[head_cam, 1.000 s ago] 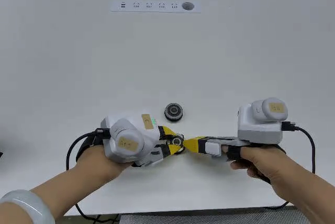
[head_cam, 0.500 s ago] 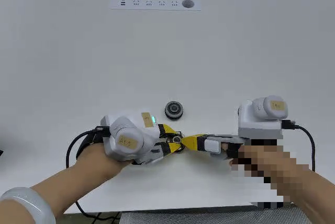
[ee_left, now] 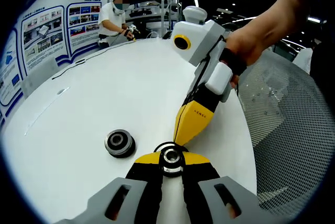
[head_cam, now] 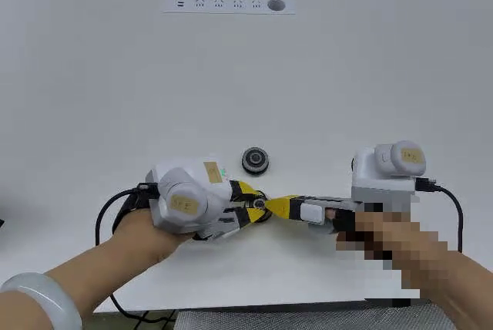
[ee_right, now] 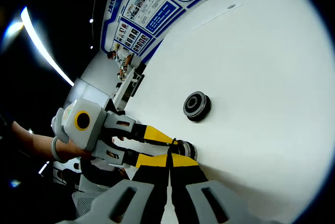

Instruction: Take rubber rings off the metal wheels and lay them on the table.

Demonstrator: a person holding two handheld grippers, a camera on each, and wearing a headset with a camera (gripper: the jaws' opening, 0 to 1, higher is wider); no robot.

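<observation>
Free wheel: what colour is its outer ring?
Black; the wheel shows best in the left gripper view.

Left hand-held gripper (head_cam: pixel 251 207) sits low near the worktop's (head_cam: pixel 323 91) front edge and points right. The left hand (head_cam: pixel 146 230) is wrapped round its body, and the yellow jaws are clamped on a metal wheel (ee_left: pixel 171 157). Right hand-held gripper (head_cam: pixel 274 207) comes in nose to nose, pointing left. Its jaws are pressed together, tip against that wheel's rim, and the right hand (ee_left: pixel 246 43) grips the handle.

A white power strip (head_cam: pixel 229 7) sits far across the table (head_cam: pixel 347 91); a grey mesh chair (ee_left: pixel 282 130) stands beside its near edge.
</observation>
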